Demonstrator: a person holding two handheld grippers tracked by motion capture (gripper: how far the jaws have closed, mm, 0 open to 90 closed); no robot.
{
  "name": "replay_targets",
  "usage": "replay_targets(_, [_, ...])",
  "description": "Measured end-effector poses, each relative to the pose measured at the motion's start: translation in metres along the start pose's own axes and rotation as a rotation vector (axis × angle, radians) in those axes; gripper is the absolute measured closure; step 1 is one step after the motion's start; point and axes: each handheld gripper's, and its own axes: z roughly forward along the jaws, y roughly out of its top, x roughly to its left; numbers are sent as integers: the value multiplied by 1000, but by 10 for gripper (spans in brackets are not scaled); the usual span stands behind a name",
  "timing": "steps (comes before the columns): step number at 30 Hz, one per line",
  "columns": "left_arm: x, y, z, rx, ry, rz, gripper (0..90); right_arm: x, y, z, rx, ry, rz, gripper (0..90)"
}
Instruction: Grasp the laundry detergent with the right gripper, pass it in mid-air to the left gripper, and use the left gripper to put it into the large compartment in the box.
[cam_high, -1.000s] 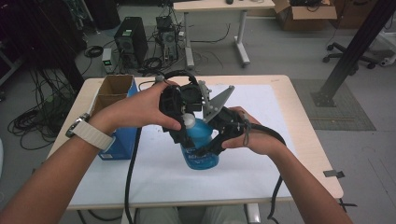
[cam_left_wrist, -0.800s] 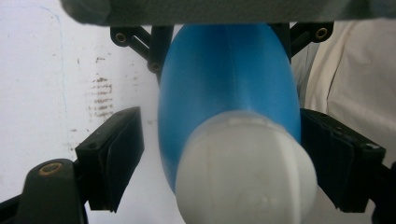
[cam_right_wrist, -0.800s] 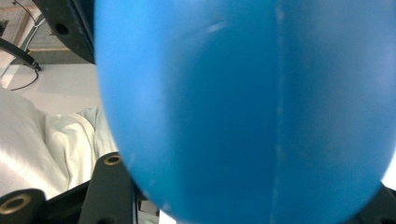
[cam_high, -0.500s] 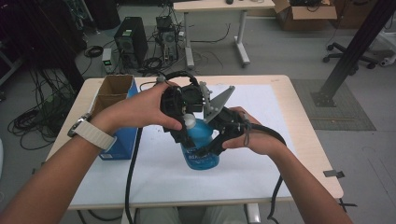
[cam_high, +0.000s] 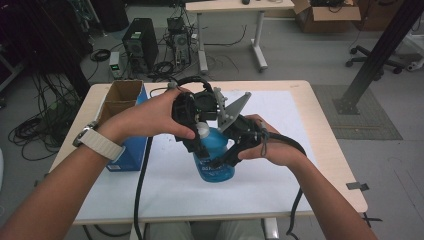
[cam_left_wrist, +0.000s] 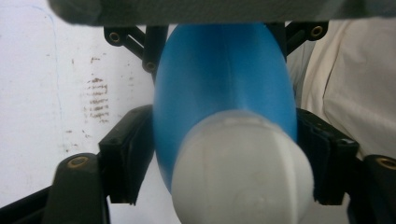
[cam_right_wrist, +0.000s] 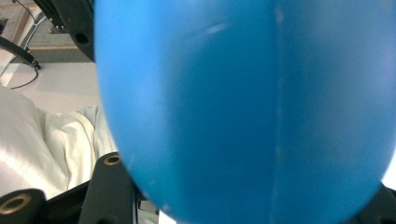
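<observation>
I have the translucent blue plastic bottle with the white cap lifted off the white table top, roughly over the middle and a little toward my near edge. My right gripper is clamped on the bottle's blue body. My left gripper comes in at the neck; its jaws have just been closing, and in the left gripper view they flank the bottle just below the cap, though I cannot tell whether the pads bite yet.

I judge the pick-up done and the second grip nearly made; working the cap looks like what is left.

For room, the blue cardboard box with open brown flaps stands at the left edge, just beside my left wrist. The right half and the far right corner lie bare, so I would swing that way. The near edge is close beneath my forearms.
</observation>
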Motion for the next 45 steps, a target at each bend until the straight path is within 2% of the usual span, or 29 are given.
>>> replay_targets(11, [0, -1, 0, -6, 0, 1, 367, 0, -1, 0, 0, 2, -2, 437])
replay_targets(26, [-2, 1, 1, 9, 16, -2, 376, 0, -1, 1, 6, -6, -5, 437])
replay_targets(38, [-4, 4, -3, 16, 28, -1, 378, 1, -2, 1, -16, -14, -23, 428])
replay_targets(40, [-4, 5, -5, 23, 35, -5, 378, 1, -2, 0, -26, -10, -16, 365])
replay_targets(41, [-4, 5, -6, 23, 42, -10, 378, 1, -3, 0, -19, -14, -2, 305])
replay_targets(45, [-4, 2, -11, 50, 69, -28, 378, -2, -13, -3, -6, -35, 49, 192])
